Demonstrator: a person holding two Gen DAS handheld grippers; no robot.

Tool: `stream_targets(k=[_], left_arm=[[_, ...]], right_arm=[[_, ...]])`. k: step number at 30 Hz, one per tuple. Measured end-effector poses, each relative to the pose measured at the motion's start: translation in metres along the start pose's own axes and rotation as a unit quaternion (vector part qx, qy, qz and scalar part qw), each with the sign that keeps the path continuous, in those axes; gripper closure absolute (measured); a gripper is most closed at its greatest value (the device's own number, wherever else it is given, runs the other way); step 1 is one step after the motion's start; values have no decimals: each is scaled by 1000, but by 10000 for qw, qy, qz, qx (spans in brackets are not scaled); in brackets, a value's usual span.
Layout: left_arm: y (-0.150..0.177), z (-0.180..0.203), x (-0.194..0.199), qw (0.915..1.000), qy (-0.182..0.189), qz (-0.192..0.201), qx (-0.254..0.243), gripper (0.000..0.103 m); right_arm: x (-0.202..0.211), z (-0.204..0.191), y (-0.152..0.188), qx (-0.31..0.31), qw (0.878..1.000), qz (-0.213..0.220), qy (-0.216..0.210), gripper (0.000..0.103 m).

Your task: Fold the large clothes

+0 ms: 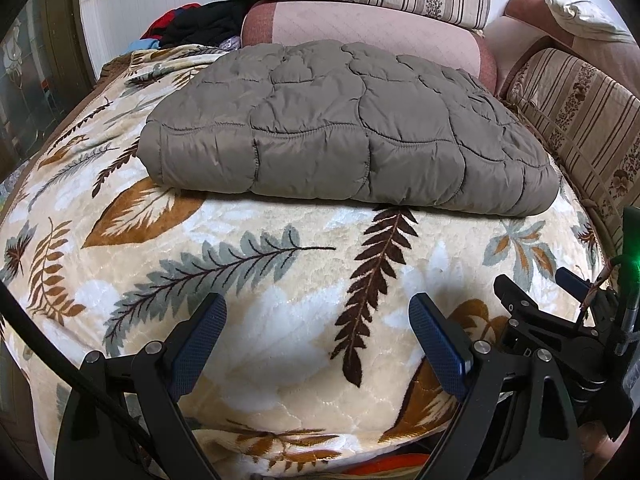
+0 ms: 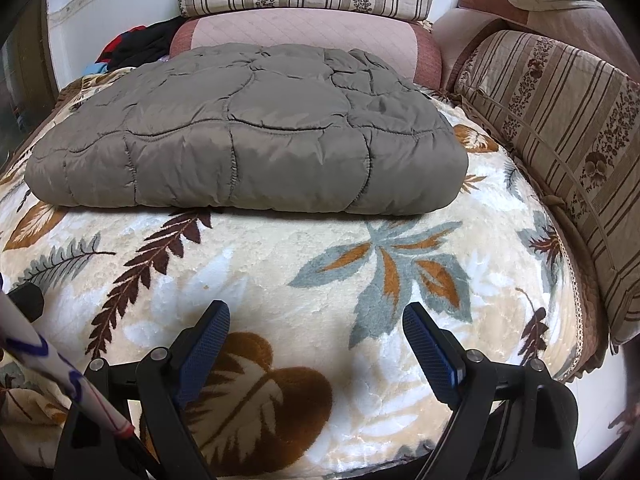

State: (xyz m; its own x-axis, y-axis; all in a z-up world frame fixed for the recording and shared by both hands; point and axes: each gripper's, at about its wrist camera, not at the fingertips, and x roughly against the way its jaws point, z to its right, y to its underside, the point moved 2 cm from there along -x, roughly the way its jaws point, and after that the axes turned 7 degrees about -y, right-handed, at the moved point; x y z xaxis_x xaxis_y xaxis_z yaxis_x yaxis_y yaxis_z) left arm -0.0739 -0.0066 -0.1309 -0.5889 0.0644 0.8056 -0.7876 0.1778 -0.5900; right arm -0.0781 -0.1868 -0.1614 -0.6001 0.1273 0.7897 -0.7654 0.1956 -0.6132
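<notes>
**Quilted jacket lay dead ahead, long axis crosswise**

Quilted jacket sat folded on the leaf blanket, well apart from both tools. My left gripper and right gripper hung spread, empty; I judged neither nearer.

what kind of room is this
Probably a living room or bedroom at home: a leaf-print blanket covers a sofa or bed, striped floral cushions line its edges, and a folded grey padded coat lies on top.
</notes>
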Motion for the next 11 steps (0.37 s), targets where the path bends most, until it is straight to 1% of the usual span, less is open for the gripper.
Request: stream_targets(k=[11], left_arm=[[2,-1,-8,9999,-19,-130,25,11]], right_arm=[[-2,-1,0,11,10000,-25,-10,11]])
